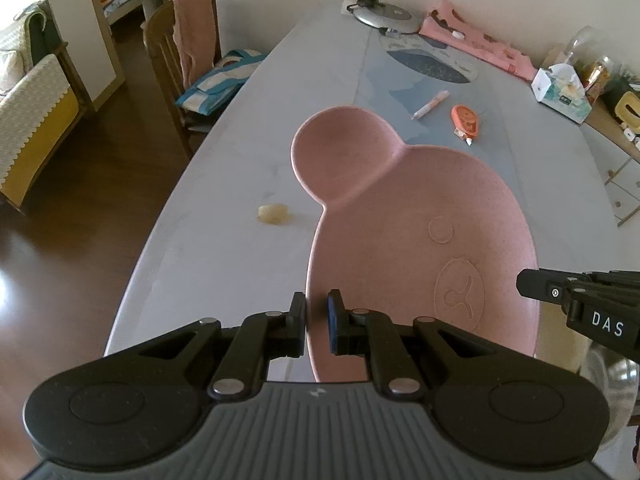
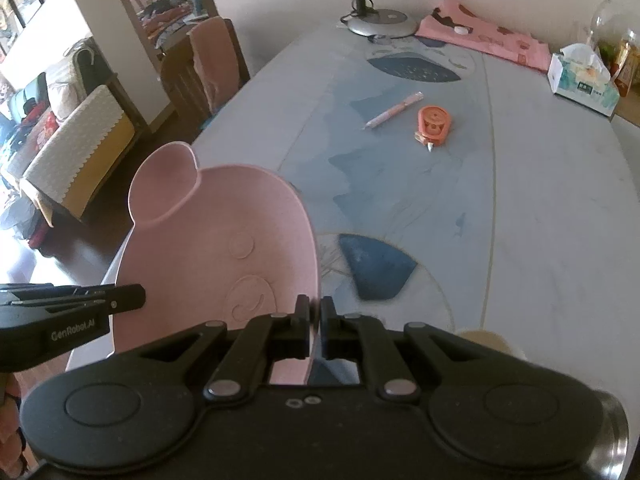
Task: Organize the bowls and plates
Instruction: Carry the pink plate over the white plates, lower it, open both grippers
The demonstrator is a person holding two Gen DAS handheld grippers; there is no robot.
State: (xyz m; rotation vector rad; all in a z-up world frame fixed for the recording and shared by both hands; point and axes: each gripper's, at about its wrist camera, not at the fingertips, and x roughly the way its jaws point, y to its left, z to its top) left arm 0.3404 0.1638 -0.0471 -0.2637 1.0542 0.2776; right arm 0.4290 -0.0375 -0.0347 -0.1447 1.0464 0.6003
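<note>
Grey table [image 1: 224, 240] by a wooden chair [image 1: 168, 52]. Pink bear plate [image 1: 420, 220] held over the table's near left edge, left gripper [image 1: 317, 312] and right gripper [image 2: 315, 316] each clamped on opposite rims. Pen [image 2: 394, 111] mid-table.

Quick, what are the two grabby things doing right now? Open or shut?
Left hand-held gripper: shut on the left rim of the pink plate.
Right hand-held gripper: shut on the plate's right rim.
</note>
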